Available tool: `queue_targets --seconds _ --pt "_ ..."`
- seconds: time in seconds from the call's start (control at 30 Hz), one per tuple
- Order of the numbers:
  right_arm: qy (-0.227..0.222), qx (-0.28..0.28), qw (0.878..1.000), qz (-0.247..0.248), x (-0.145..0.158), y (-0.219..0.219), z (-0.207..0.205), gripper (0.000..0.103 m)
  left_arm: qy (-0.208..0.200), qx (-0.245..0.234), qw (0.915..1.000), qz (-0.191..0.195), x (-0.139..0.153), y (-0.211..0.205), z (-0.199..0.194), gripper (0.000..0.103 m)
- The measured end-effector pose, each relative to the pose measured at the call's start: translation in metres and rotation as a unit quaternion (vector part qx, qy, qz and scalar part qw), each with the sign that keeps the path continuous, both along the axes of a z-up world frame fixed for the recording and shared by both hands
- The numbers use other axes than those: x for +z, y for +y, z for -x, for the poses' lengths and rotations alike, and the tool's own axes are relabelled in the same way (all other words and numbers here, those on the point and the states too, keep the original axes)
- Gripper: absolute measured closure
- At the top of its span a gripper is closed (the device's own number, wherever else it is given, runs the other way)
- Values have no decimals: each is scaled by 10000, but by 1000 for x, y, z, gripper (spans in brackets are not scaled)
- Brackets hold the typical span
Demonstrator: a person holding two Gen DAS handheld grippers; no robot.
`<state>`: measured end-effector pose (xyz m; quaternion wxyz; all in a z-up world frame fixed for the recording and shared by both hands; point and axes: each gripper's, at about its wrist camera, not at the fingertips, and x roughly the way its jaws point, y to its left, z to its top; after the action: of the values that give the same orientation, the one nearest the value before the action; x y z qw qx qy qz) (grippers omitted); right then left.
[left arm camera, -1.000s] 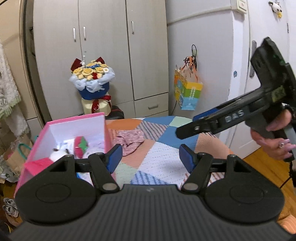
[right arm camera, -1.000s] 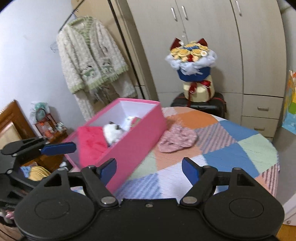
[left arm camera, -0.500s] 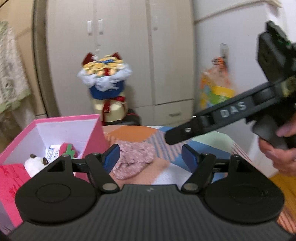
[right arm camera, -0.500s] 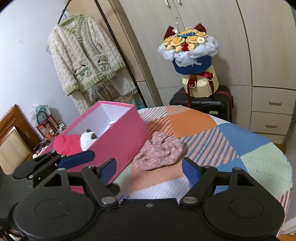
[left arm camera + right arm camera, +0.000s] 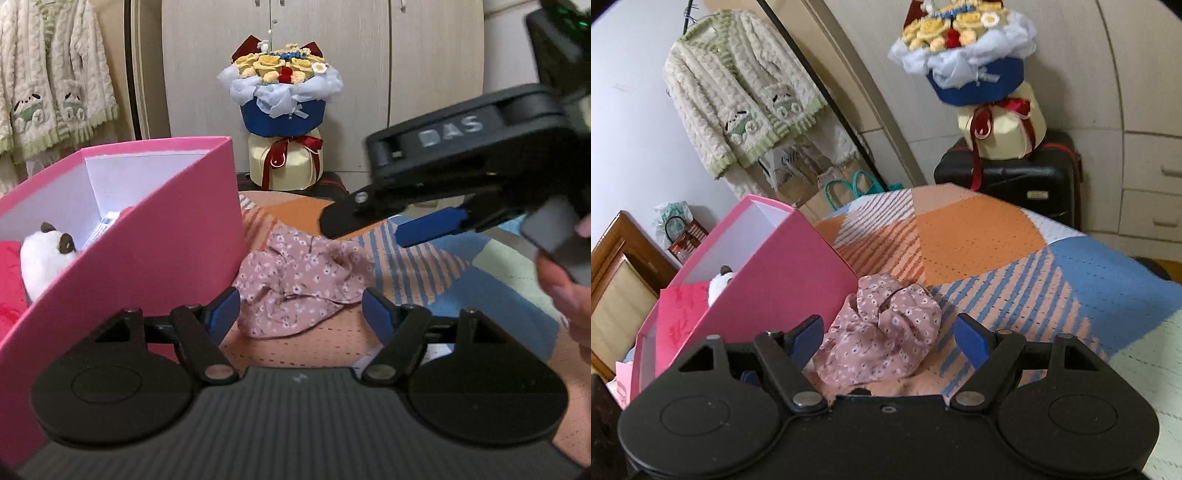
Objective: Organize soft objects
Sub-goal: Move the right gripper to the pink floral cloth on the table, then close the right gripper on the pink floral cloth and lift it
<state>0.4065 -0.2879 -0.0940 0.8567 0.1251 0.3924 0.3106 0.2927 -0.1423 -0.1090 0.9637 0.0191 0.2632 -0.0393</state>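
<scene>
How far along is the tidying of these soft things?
Partly done: a white plush toy and something red already sit in the pink box. Nothing is in hand: the left gripper, whose jaws have just been opening, and the right gripper are both open, aimed at the floral cloth. That cloth, lying crumpled on the patchwork cover beside the box, is what is left.

Even, soft indoor light in both views, no hard glare; only faint shadows under the floral cloth (image 5: 299, 284) on the table (image 5: 975, 236); strong fisheye bend, cabinet doors (image 5: 1071, 66) curve toward 3 o'clock, dark vignette at corners; right gripper (image 5: 424, 225) smeared by motion blur at 3 o'clock in left view; background bouquet (image 5: 280, 92) slightly soft.
</scene>
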Motion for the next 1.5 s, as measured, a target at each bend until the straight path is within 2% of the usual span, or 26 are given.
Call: queue_targets --seconds 0.17,0.23,0.3,0.4,0.47,0.53,0.57,0.6,0.63,0.7,0.73,0.77,0.8,0.87,1.13,1.5 --pt "-41 79 9999 -55 -11 9 -9 21 71 100 9999 -68 -4 -4 -7 31" --pt "-83 101 9999 -14 -14 14 -12 22 184 154 9997 39 -9 -5 -12 30" --pt "-142 121 9998 61 -17 18 -12 22 510 124 9983 246 -18 -1 -23 30" --pt "-38 122 9999 108 -25 20 -18 22 396 150 9985 359 -20 0 -23 30" --pt "19 205 9996 178 -29 21 -20 39 373 155 9983 415 -22 0 -23 30" --pt "74 287 9992 251 -30 20 -18 72 362 178 9980 486 -23 2 -21 35" --pt "262 304 9992 69 -32 16 -18 80 323 243 9977 551 -23 4 -20 45" --pt "392 274 9988 -85 -35 14 -17 84 306 280 9975 565 -23 6 -20 53" --pt "368 221 9990 -108 -35 12 -13 87 335 230 9975 583 -23 8 -22 54" --pt "245 108 9996 -100 -35 11 -6 91 368 54 9975 600 -22 9 -22 69" --pt "230 47 9997 -115 -34 11 -2 93 388 -11 9973 618 -21 8 -27 73" --pt "210 8 9997 -138 -32 11 1 93 393 -43 9974 610 -20 8 -27 83" --pt "172 -17 9998 -140 -29 12 5 93 384 -90 9975 588 -19 7 -26 89" --pt "58 -64 9999 -80 -24 14 14 94 347 -148 9979 519 -17 7 -24 93" --pt "-236 -245 9994 90 -4 12 58 94 229 -611 9957 651 -4 15 3 94" --pt "-639 -289 9973 231 12 7 137 94 177 -1474 9883 357 16 19 66 94"
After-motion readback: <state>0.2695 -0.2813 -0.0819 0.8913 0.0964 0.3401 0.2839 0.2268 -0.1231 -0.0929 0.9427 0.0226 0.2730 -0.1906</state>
